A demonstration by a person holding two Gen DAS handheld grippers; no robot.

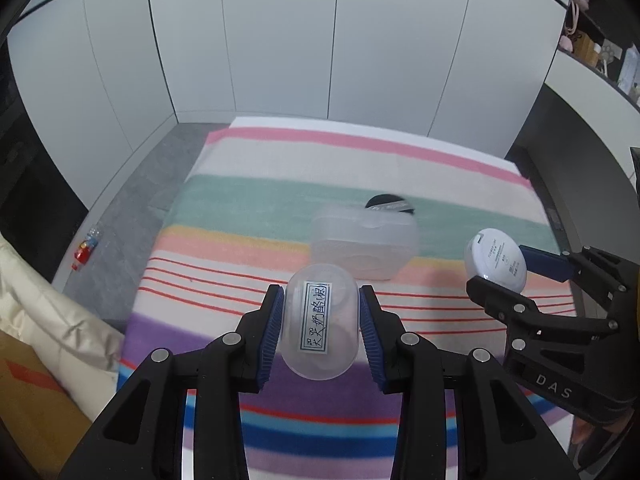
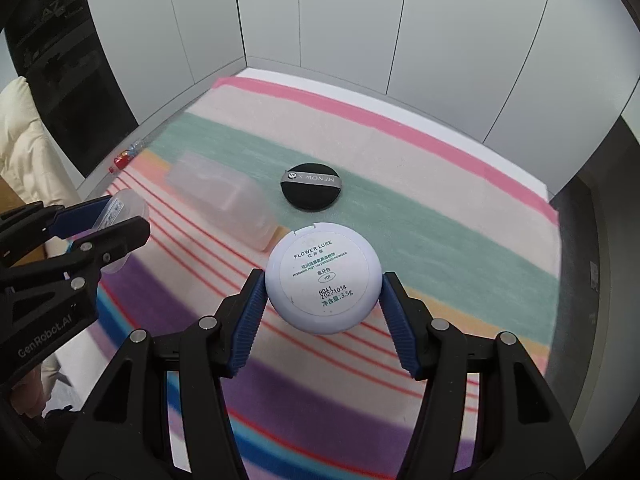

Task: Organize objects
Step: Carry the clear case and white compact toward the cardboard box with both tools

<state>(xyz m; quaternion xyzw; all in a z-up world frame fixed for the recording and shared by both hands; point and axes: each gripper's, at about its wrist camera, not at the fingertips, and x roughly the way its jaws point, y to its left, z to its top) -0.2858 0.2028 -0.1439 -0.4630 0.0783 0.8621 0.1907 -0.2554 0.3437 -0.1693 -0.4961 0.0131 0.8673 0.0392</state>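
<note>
My left gripper (image 1: 321, 330) is shut on a small clear oval case (image 1: 320, 326) with a printed label, held above the striped cloth (image 1: 256, 200). My right gripper (image 2: 324, 292) is shut on a round white powder compact (image 2: 323, 278), label side up. Each gripper shows in the other's view: the right gripper (image 1: 504, 270) with the compact (image 1: 496, 260) at the right, the left gripper (image 2: 116, 216) with the clear case (image 2: 126, 206) at the left. A translucent plastic box (image 1: 362, 246) (image 2: 224, 204) lies on the cloth between them. Behind it rests a black powder puff (image 2: 311, 186) (image 1: 390, 202).
The striped cloth (image 2: 440, 216) covers a table set against white wall panels (image 1: 280, 40). A small bottle with a red label (image 1: 85, 250) (image 2: 127, 156) lies on the grey floor at the left. A cream cushion (image 1: 48, 312) and a cardboard box (image 1: 28, 392) sit near left.
</note>
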